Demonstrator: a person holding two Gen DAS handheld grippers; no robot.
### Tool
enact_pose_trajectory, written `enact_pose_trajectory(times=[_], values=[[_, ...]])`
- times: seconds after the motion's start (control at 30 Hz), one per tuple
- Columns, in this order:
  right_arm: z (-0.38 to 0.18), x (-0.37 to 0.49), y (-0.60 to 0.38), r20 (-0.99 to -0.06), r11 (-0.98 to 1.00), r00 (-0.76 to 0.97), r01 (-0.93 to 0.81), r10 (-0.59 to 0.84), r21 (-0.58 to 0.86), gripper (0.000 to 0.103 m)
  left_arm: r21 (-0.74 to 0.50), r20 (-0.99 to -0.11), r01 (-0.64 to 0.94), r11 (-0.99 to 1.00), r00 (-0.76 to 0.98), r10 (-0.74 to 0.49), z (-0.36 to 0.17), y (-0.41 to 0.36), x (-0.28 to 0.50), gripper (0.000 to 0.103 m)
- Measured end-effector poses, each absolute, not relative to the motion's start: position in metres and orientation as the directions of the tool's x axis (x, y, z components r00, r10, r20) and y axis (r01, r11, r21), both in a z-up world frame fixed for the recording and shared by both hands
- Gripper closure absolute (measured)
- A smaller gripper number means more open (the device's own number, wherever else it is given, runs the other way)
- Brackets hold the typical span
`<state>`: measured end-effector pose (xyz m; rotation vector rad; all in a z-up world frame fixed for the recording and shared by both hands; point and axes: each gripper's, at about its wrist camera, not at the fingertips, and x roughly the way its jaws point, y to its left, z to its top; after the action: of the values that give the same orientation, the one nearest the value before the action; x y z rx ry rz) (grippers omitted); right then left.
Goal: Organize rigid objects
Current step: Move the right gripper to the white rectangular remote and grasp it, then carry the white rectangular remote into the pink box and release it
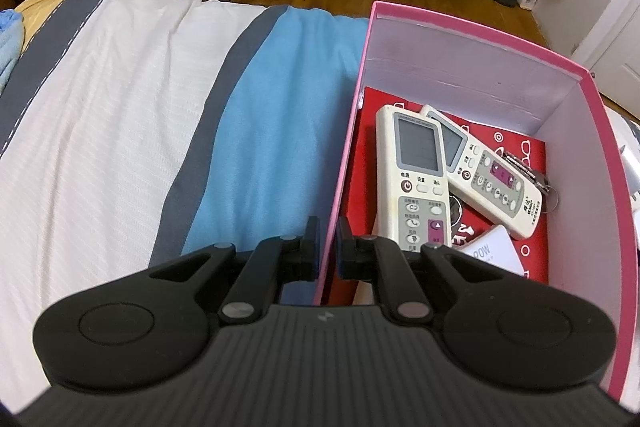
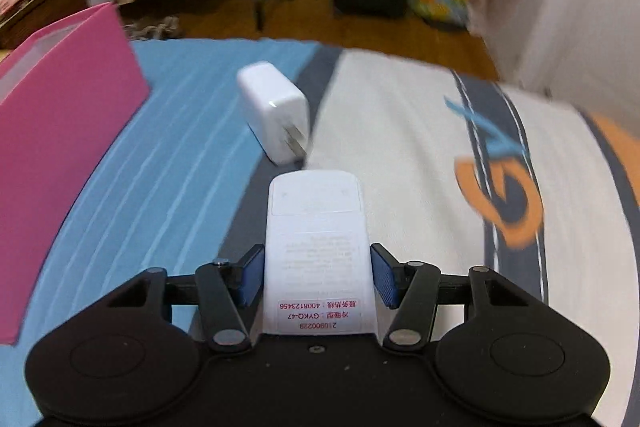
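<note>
1. Blue-padded right gripper: jaws about half spread, straddling a white remote control that lies face down on the bedspread. Pads sit just beside its long edges, thin gaps visible both sides, so not clamped yet.
2. Left gripper: jaws nearly shut, pinching the near wall of the pink box, one finger outside and one inside. Reads as steadying the box.
3. My read of the step: close on the remote, then carry it to the box on the left. Keep the grip centred on the body; close squarely so the smooth plastic doesn't twist out.
4. Remote: flat white back, battery-cover seam at the far end, red-printed label near the gripper body.
5. Just beyond its far end: white plug-in charger, prongs facing the gripper. Avoid nudging it.
6. Box already holds two cream AC remotes, overlapping, on a red liner, plus keys.
</note>
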<state>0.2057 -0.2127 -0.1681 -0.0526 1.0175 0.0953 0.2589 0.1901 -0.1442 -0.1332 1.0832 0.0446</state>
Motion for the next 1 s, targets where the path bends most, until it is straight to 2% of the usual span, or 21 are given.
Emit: enact_pose_trajectory(times=[0.17, 0.63, 0.9, 1.0], values=[[-0.174, 0.206, -0.212, -0.864, 0.992, 0.501, -0.125, 0.06, -0.003, 0.04, -0.083, -0.879, -0.096, 0.992, 0.476, -0.027, -0.141, 0.19, 0.258, 0.095], [-0.153, 0.178, -0.193, -0.802, 0.988, 0.596, -0.143, 0.041, -0.056, 0.042, -0.108, -0.872, -0.109, 0.988, 0.488, -0.041, -0.136, 0.193, 0.254, 0.097], [-0.118, 0.156, -0.181, -0.707, 0.986, 0.689, -0.144, 0.159, 0.081, 0.042, -0.146, -0.87, -0.133, 0.98, 0.489, -0.063, -0.136, 0.198, 0.253, 0.097], [-0.102, 0.145, -0.169, -0.659, 0.97, 0.711, -0.178, 0.243, 0.166, 0.042, -0.152, -0.87, -0.135, 0.979, 0.488, -0.067, -0.137, 0.198, 0.253, 0.097]])
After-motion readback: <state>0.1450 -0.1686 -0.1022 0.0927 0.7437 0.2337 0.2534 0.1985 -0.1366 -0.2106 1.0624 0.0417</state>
